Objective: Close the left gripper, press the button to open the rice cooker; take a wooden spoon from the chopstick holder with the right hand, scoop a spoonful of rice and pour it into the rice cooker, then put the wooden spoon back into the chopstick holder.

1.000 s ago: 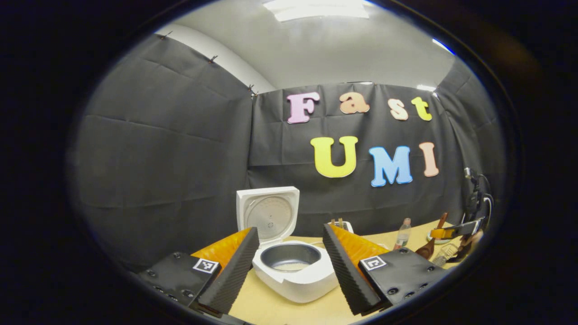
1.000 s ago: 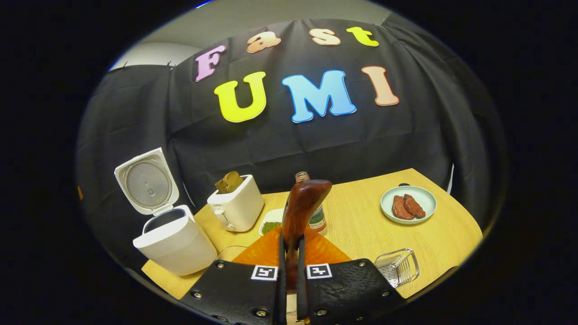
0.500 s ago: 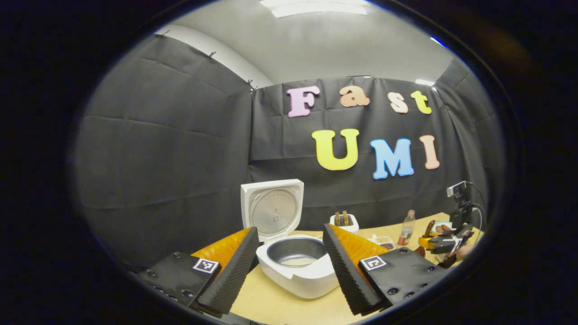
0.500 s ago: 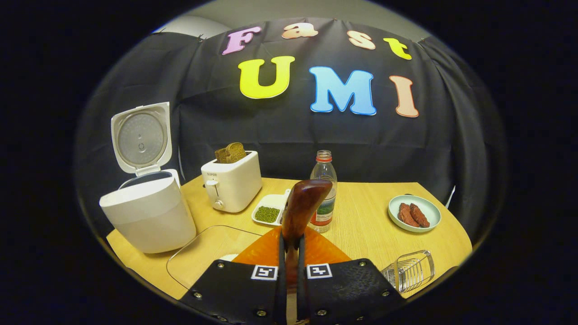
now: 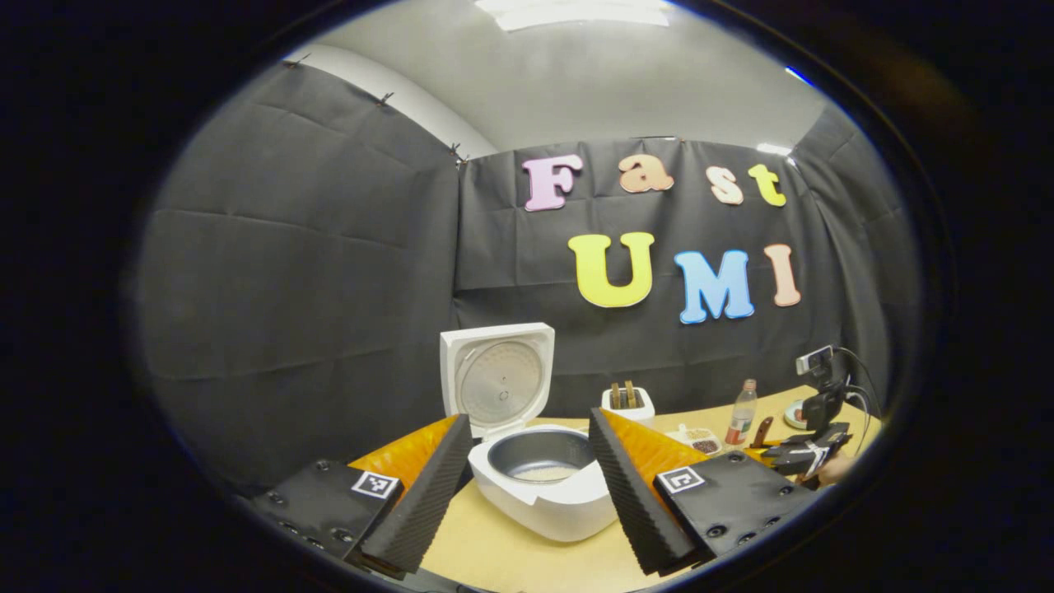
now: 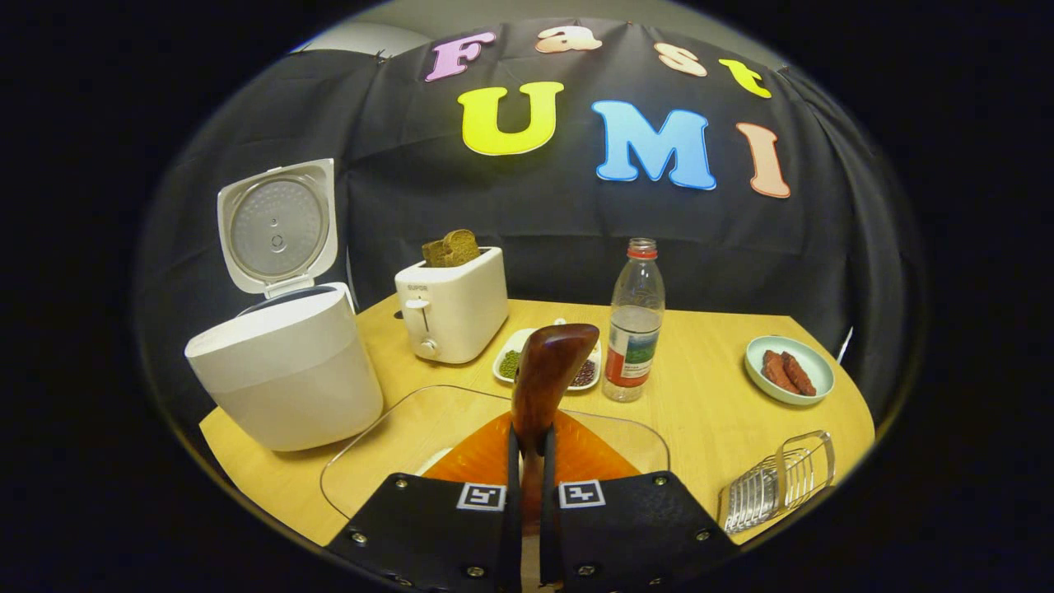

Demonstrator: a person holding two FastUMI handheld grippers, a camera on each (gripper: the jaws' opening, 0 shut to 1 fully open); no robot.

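Note:
The white rice cooker (image 5: 535, 502) stands with its lid (image 5: 498, 379) up, and a little pale rice lies in its grey pot. My left gripper (image 5: 529, 418) is open, and the cooker shows between its fingers, farther off. My right gripper (image 6: 527, 441) is shut on the handle of the brown wooden spoon (image 6: 547, 371), whose bowl points up and forward. It hovers over a clear glass dish (image 6: 387, 445). The cooker (image 6: 284, 375) is to its left. The wire chopstick holder (image 6: 778, 482) lies at the table's right front edge. The right gripper (image 5: 811, 455) also shows far right.
A white toaster (image 6: 451, 305) with bread stands behind the glass dish. A small dish of beans (image 6: 512, 362), a plastic bottle (image 6: 634, 329) and a green plate of meat (image 6: 789, 371) sit on the wooden table (image 6: 700, 403). Black cloth walls close the back.
My right gripper has come down and forward with the spoon, now low over the glass dish. The left gripper stayed open and shifted only slightly.

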